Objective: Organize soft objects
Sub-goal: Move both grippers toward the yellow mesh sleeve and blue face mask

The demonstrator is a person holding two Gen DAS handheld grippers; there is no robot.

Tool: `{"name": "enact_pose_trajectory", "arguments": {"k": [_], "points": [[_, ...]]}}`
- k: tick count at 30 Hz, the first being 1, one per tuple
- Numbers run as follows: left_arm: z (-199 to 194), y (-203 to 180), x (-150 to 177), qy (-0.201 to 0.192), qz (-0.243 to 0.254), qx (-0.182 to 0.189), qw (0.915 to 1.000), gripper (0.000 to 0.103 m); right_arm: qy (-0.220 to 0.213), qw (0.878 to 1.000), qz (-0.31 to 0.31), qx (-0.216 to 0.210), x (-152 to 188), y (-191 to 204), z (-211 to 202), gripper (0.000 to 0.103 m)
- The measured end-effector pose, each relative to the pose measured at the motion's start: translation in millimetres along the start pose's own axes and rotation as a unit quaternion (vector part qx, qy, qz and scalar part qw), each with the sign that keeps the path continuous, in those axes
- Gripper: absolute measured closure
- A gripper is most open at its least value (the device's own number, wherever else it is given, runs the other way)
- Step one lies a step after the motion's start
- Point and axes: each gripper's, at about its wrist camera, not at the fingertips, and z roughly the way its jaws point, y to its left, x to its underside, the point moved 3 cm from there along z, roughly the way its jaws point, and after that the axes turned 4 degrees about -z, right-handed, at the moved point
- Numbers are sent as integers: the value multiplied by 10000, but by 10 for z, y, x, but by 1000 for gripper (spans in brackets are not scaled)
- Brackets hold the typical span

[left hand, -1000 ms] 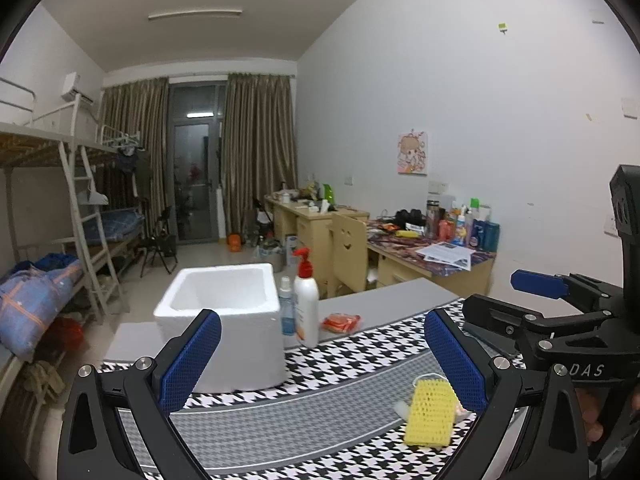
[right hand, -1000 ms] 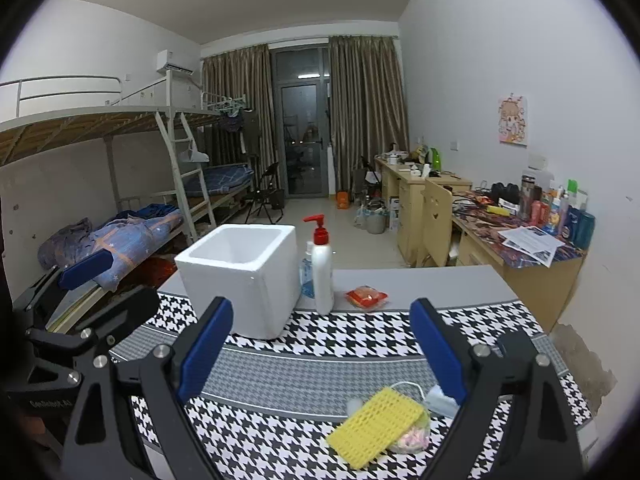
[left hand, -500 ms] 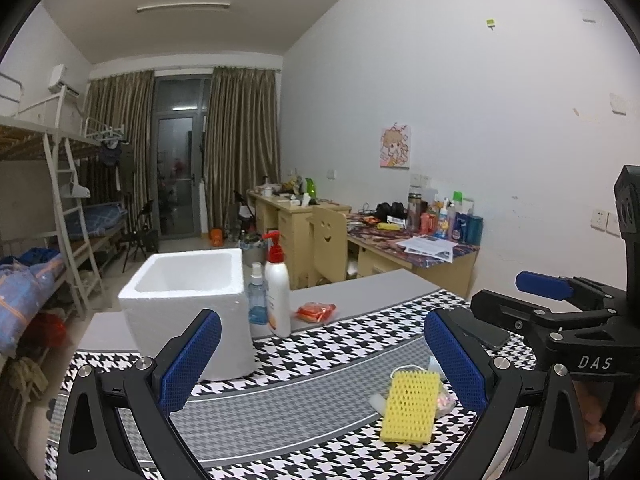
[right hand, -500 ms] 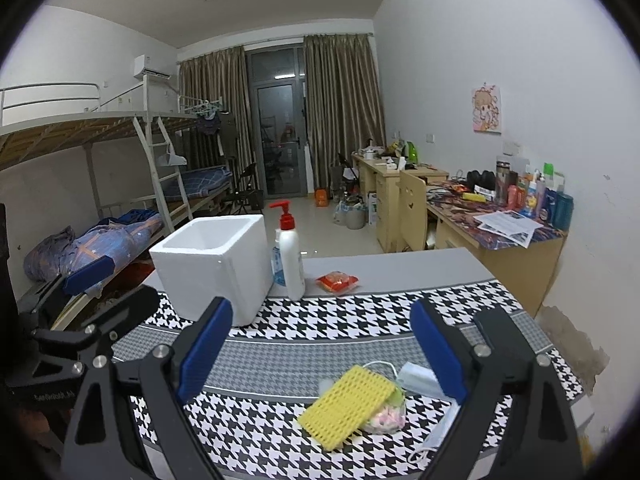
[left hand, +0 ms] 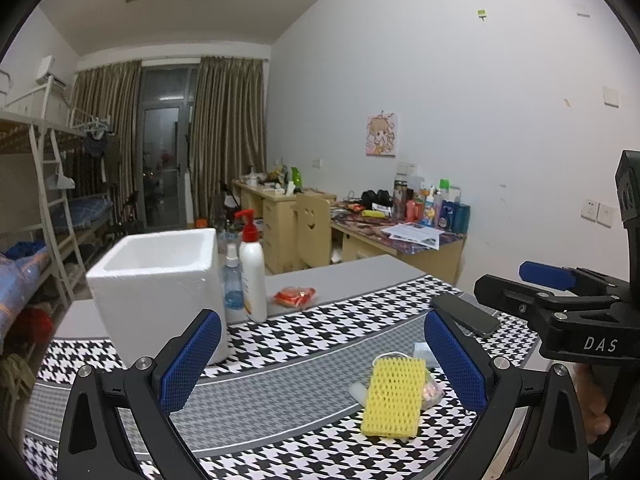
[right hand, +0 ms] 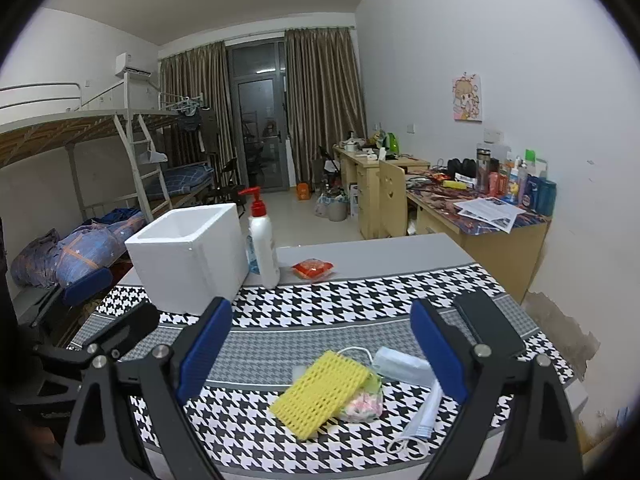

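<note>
1. The left gripper hangs above the houndstooth tablecloth with its blue-padded fingers spread wide apart and nothing between them
2. The right gripper is likewise wide apart and empty, held over the near edge of the table; in the left wrist view it shows at the right side, with a hand on its grip
3. A yellow mesh foam sleeve lies flat on the cloth between the right gripper's fingers in that view; in the left view it sits just inside the right-hand finger
4. Partly under the sleeve's far edge is a small clear bag of pink and white bits, touching it
5. A pale blue face mask lies folded just behind the bag, and a second face mask trails toward the table's near edge, its ear loop at the rim
6. A dark phone lies flat near the table's right edge
7. A white foam box, open at the top, stands upright at the far left of the cloth, well apart from the sleeve
8. Just beside the box stand a white pump bottle with a red top and a small blue spray bottle
9. An orange-red packet lies near the bottles on the bare grey tabletop
</note>
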Motion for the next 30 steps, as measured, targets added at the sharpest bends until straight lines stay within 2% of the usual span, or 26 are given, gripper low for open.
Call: {"name": "enact_pose_trajectory", "arguments": {"k": [30], "points": [[468,-289,407,672,179,275,9972,1,353,9975,272,558,409,-429,117,10]]}}
